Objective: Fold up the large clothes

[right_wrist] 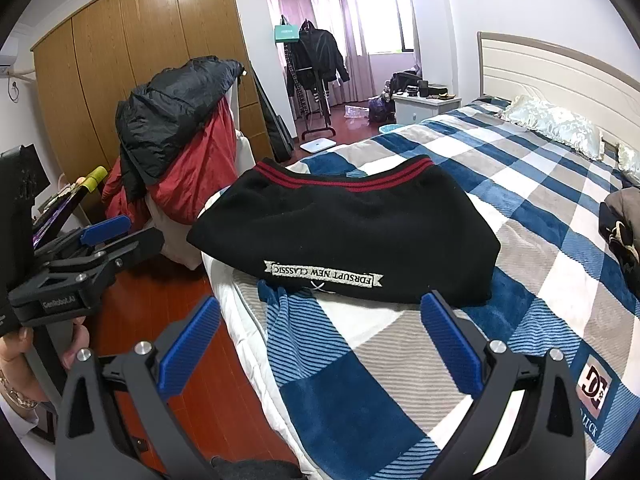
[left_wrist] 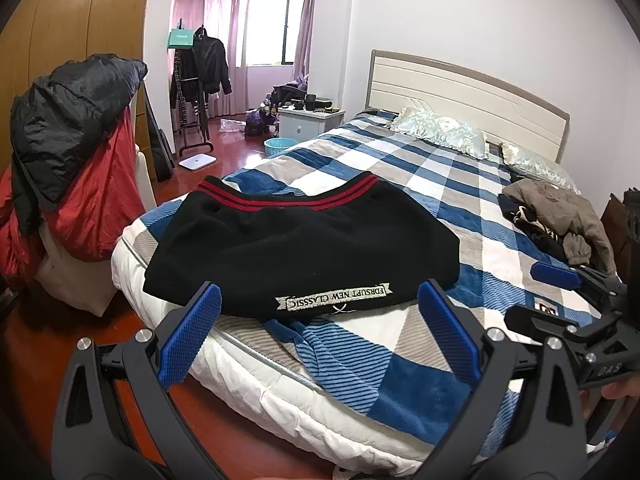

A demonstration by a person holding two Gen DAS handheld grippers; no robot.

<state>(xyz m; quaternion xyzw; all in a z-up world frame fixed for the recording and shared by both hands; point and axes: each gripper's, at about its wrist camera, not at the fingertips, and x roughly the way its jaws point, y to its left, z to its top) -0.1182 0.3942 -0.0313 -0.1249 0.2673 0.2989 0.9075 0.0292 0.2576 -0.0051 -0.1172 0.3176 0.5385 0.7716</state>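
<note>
On the bed (left_wrist: pixel 360 168), near its foot corner: a folded black sweater (left_wrist: pixel 304 248) with red-striped hem.
Left tool (left_wrist: pixel 320 320) and right tool (right_wrist: pixel 320 328) both hang spread wide just short of the sweater, holding nothing.

**Both claws spread, nothing gripped**

Left claw (left_wrist: pixel 320 332): blue pads (left_wrist: pixel 190 336) wide apart, nothing between them. Right claw (right_wrist: pixel 320 336): pads (right_wrist: pixel 450 344) equally spread, nothing held. Each claw sits beside the other, level, pointing the same way.
</note>
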